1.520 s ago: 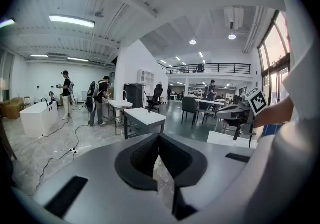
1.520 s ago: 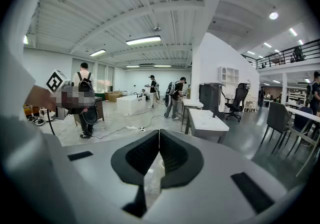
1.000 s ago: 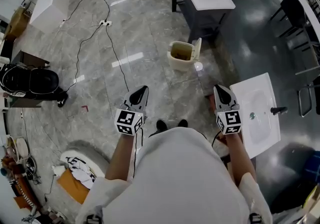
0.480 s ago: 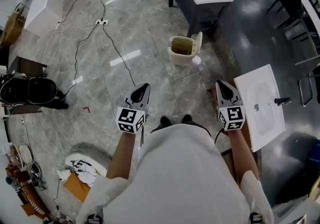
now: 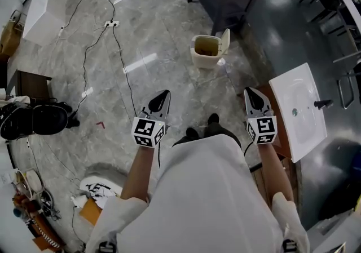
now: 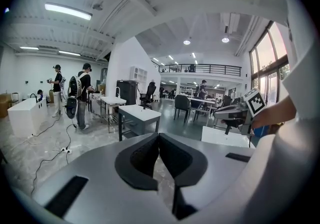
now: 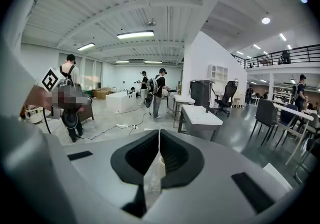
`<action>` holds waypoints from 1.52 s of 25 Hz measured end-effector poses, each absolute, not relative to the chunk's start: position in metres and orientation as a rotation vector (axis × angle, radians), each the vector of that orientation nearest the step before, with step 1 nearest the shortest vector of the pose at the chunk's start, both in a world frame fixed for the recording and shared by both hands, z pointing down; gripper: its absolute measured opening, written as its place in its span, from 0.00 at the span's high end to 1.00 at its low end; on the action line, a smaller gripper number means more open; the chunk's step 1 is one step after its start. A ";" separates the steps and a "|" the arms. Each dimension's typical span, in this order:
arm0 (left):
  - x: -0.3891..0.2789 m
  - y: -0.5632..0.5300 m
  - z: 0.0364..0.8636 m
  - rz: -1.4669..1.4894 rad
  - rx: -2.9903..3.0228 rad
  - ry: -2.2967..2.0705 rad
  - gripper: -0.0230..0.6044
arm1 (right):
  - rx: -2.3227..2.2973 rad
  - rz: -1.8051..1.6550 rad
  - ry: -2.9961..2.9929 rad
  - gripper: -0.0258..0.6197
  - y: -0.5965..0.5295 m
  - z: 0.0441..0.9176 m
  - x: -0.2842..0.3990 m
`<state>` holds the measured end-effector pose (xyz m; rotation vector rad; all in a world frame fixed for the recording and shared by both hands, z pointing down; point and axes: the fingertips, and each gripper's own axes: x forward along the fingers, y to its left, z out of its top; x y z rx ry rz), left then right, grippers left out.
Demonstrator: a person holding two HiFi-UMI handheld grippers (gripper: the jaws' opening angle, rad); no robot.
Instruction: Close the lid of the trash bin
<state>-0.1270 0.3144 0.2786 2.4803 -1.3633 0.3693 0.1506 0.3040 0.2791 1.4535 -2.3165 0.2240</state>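
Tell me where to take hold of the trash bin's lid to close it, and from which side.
Probably its free upper edge. The lid stands upright on the right side of the trash bin in the head view, the opening to its left. Come from the right, behind the lid, and tip it left over the opening.

Both arms reach forward, left gripper point(image 5: 162, 97) and right gripper point(image 5: 251, 94) angled slightly down, jaws together.

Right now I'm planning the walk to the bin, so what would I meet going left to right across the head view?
A black bulky object → left gripper, shut → open trash bin → right gripper, shut → white washbasin.
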 end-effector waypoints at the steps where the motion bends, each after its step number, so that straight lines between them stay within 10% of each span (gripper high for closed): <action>1: -0.128 0.313 0.279 0.368 2.479 -1.363 0.94 | 1.454 0.226 -2.314 0.91 0.304 0.280 0.149; 38: -0.071 0.112 0.320 0.457 2.398 -1.332 0.94 | 1.239 0.350 -2.356 0.91 0.096 0.343 0.185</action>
